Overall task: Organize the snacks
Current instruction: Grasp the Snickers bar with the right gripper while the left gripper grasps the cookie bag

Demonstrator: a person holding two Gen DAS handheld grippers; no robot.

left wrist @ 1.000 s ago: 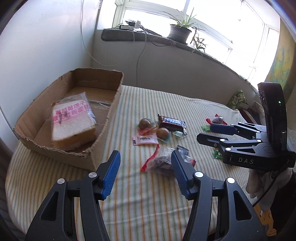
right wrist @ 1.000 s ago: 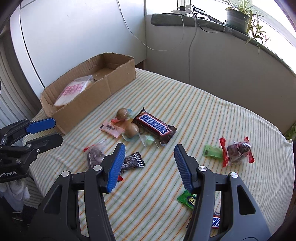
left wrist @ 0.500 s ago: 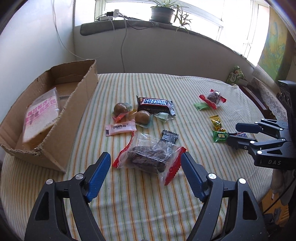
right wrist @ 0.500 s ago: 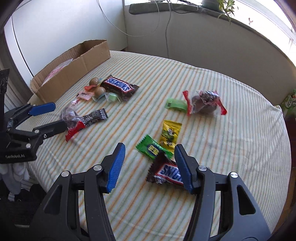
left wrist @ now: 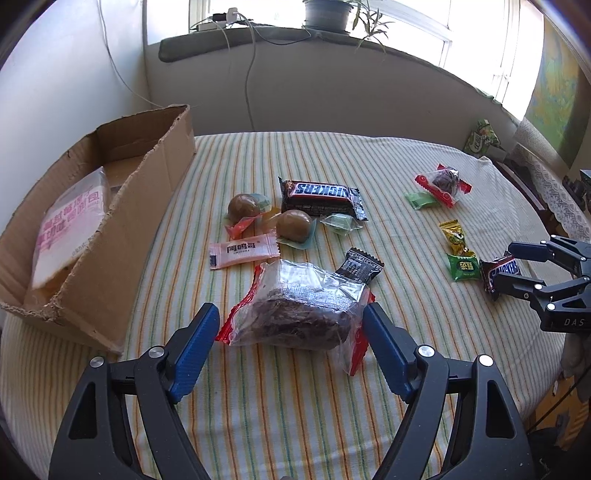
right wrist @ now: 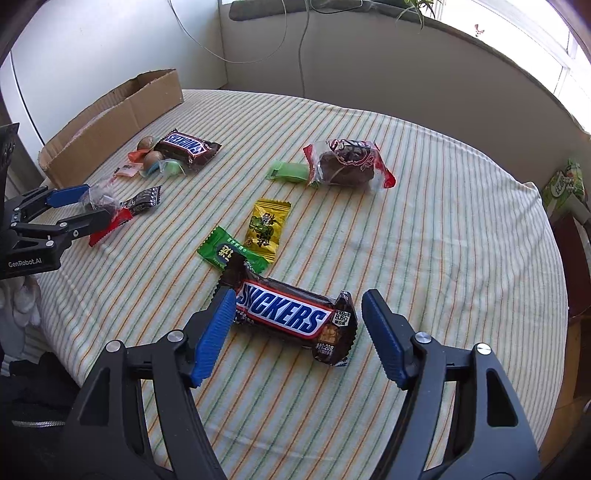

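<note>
My left gripper [left wrist: 290, 326] is open, its blue fingers on either side of a clear red-edged bag of dark cake [left wrist: 299, 306] on the striped cloth. My right gripper [right wrist: 299, 321] is open around a small Snickers bar [right wrist: 291, 317], which also shows in the left wrist view [left wrist: 500, 273]. A cardboard box [left wrist: 110, 236] at the left holds a wrapped sandwich [left wrist: 70, 221]. A big Snickers bar [left wrist: 319, 195], two brown balls [left wrist: 293, 225], a pink sachet [left wrist: 242, 251] and a black sachet [left wrist: 360, 266] lie mid-table.
A second cake bag [right wrist: 347, 162], a green wrapper [right wrist: 290, 171], a yellow candy [right wrist: 266, 229] and a green candy [right wrist: 231, 254] lie beyond the right gripper. A windowsill with a plant pot [left wrist: 327, 13] and cables runs behind. The round table's edge [right wrist: 554, 295] is at the right.
Both grippers have moved forward and lower: the left one now straddles the cake bag, the right one now straddles the small Snickers bar. Both stay open.
</note>
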